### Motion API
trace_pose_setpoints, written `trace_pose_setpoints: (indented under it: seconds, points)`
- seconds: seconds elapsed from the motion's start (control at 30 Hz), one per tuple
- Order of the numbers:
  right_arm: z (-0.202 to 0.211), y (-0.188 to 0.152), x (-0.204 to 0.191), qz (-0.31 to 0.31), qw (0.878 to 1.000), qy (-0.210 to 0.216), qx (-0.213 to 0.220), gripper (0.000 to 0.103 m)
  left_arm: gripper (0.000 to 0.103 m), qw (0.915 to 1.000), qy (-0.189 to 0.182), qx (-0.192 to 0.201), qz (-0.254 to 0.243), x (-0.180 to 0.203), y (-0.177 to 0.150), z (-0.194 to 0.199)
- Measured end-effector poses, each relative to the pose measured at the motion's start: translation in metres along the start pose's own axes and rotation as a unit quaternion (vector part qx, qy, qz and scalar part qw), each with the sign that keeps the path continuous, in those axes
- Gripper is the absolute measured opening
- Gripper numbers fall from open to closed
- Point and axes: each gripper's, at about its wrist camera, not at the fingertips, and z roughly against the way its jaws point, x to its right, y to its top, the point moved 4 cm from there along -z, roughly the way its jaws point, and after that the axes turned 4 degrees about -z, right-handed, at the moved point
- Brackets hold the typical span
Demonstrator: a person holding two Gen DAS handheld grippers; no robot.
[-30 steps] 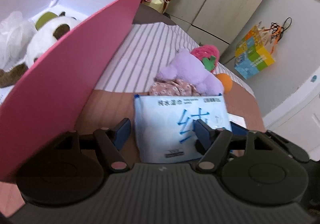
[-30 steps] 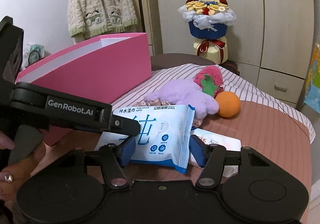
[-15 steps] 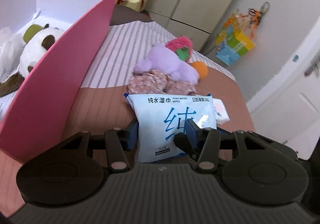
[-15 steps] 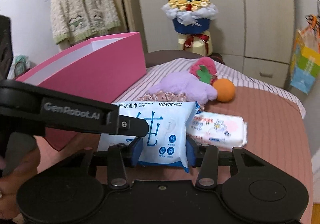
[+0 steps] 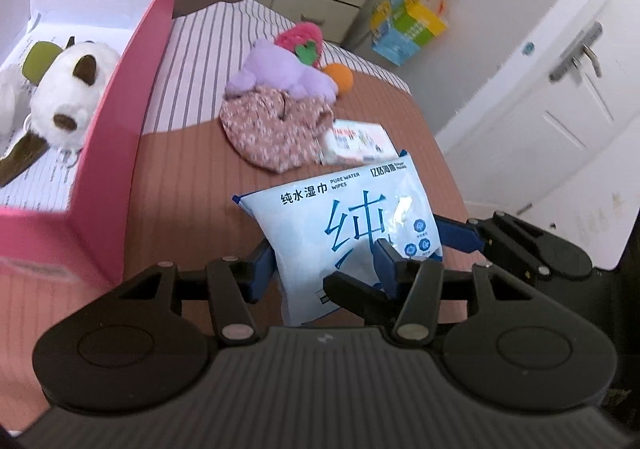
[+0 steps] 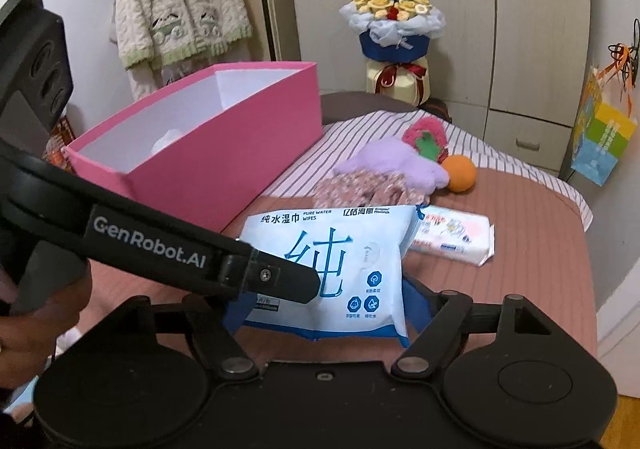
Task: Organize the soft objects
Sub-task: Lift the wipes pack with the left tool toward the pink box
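A light blue pack of wet wipes (image 5: 344,217) hangs tilted above the brown bedspread, pinched between the blue pads of my left gripper (image 5: 320,261), whose jaws are opening slightly. My right gripper (image 6: 328,309) straddles the same wipes pack (image 6: 332,249); its jaws are opening and its pads stand just off the pack's sides. The left gripper's arm (image 6: 160,245) crosses the right wrist view. A pink box (image 5: 120,121) at left holds a panda plush (image 5: 68,89). On the bed lie a purple plush (image 5: 280,73), a floral cloth (image 5: 276,129) and a white wipes pack (image 5: 356,137).
A strawberry plush (image 6: 424,137) and an orange ball (image 6: 460,173) lie beyond the purple plush. A bouquet (image 6: 394,29) stands at the bed's head by the cabinets, where a cardigan (image 6: 176,5) hangs. A colourful bag (image 6: 600,137) hangs at right. A person's hand (image 6: 24,329) grips the left tool.
The blue pack has risen off the bed and tilted, uncovering the floral cloth and white pack. The right jaws squeezed it, then spread wide. Both grippers moved up and back.
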Motion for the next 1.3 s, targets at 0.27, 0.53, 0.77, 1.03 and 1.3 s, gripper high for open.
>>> trace_pose_setpoints:
  seconds: [0.27,0.53,0.77,1.03,1.3]
  points:
    - [0.022,-0.006,-0.025,0.001,1.000,0.001,-0.028,0.082,0.051,0.9993,-0.020,-0.024,-0.022,0.001,-0.014,0.034]
    - [0.039,-0.004,-0.063,0.034,0.997,0.011,-0.062,0.082,0.051,0.9979,-0.029,-0.050,-0.027,-0.011,-0.027,0.072]
    - [0.049,0.006,-0.104,0.070,0.993,0.043,-0.083,0.082,0.051,0.9975,-0.027,-0.061,-0.025,-0.029,-0.036,0.117]
    - [0.050,0.021,-0.148,0.094,0.988,0.088,-0.083,0.084,0.051,0.9985,-0.008,-0.052,-0.016,-0.054,-0.037,0.162]
    - [0.038,0.045,-0.173,0.092,0.985,0.121,-0.078,0.085,0.051,0.9990,0.016,-0.039,-0.017,-0.077,-0.021,0.189]
